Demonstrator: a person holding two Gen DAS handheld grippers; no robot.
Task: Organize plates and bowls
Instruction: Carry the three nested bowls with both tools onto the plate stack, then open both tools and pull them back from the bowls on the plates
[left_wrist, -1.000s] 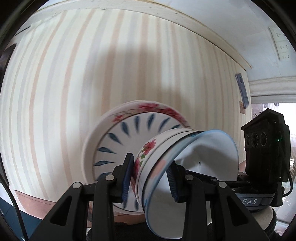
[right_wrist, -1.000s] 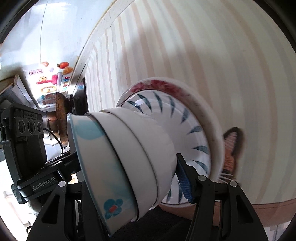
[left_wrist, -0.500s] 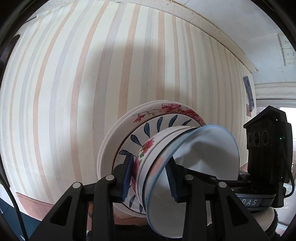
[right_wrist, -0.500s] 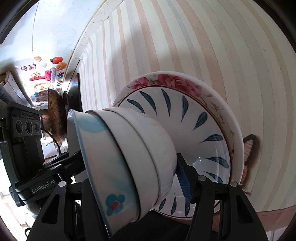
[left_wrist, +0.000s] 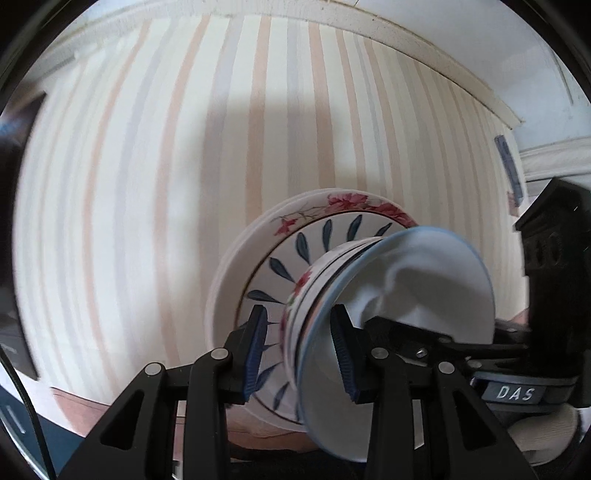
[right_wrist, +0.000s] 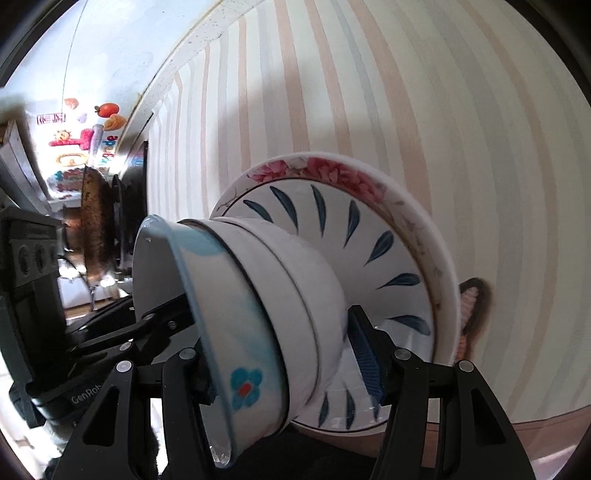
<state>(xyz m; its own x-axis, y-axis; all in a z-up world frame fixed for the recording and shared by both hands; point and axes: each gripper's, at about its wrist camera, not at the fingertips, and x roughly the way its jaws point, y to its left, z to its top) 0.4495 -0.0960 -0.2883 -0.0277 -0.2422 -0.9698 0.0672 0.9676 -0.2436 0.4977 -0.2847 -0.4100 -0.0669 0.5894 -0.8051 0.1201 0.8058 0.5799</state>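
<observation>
Stack base cut off below left claw; both claws clamped on bowls. Striped wall behind.

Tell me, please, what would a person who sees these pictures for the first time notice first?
A stack of bowls nested on flowered plates fills the middle of both views, with the outermost bowl's pale blue rim nearest the cameras. The left gripper and the right gripper each clamp the stack from opposite sides. Behind it spreads striped wallpaper.
</observation>
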